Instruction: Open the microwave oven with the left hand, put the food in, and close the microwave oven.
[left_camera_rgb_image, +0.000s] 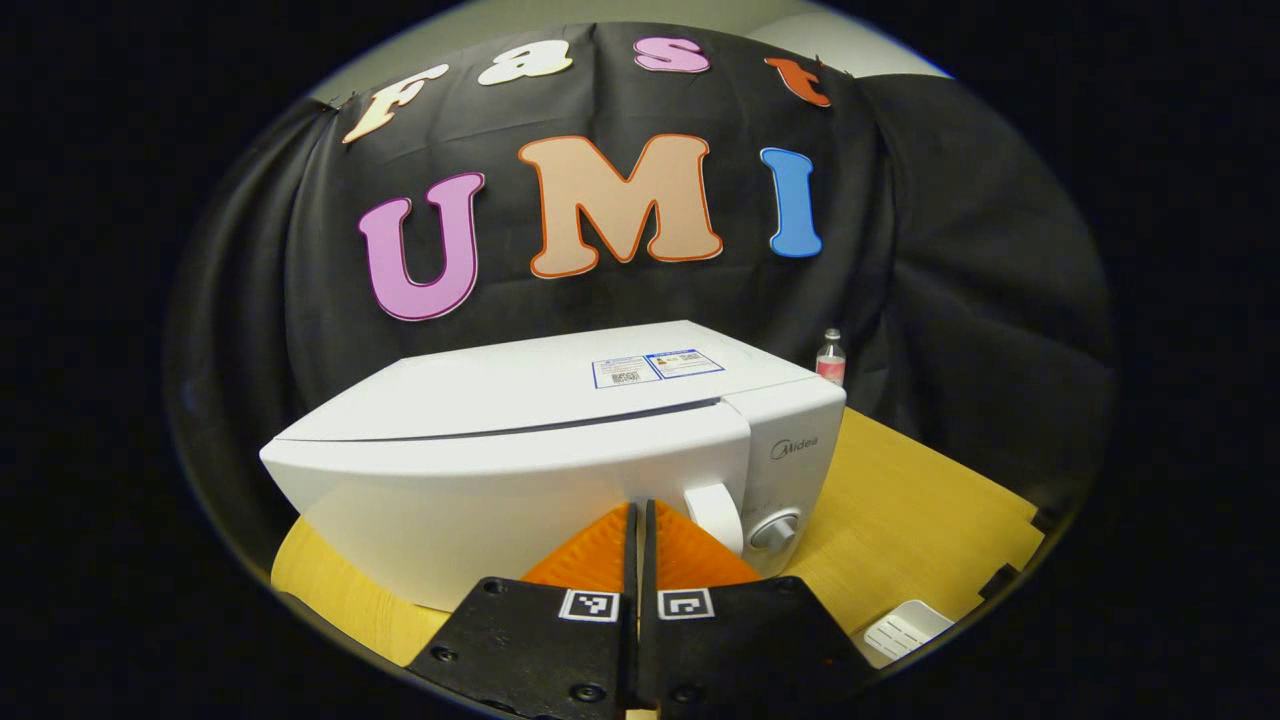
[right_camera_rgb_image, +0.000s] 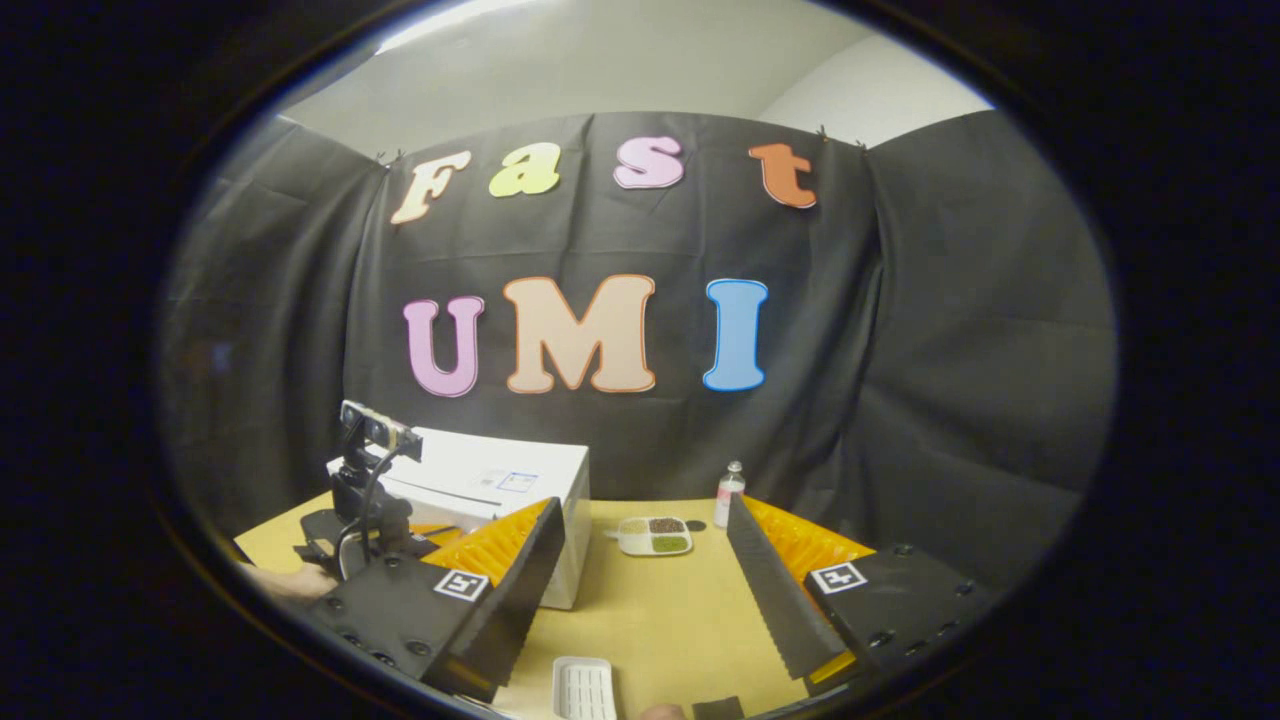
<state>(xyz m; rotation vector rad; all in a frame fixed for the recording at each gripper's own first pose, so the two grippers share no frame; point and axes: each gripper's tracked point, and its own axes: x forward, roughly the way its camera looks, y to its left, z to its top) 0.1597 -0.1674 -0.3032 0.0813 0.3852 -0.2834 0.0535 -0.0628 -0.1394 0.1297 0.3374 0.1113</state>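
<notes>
Left gripper (left_camera_rgb_image: 640, 530) fingers pressed together, empty, just before the handle (left_camera_rgb_image: 716, 512) of the shut microwave (left_camera_rgb_image: 520, 450). Right gripper (right_camera_rgb_image: 640, 570) spread wide over the table (right_camera_rgb_image: 650, 610); food tray (right_camera_rgb_image: 655, 535) beside the microwave, near a bottle (right_camera_rgb_image: 729, 493)

Two fisheyes, both facing the cloth wall.
Your left rides close against the microwave (left_camera_rgb_image: 560, 450); your right looks from farther back over the desk (right_camera_rgb_image: 650, 610), sharing it.

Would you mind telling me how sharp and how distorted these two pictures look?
Left gripper view: strong fisheye bowing of the microwave, whose top and door edges curve; sharp, evenly lit, no glare. Right gripper view: the food tray and bottle are small but clear; the table is softly lit, shadows faint.
</notes>
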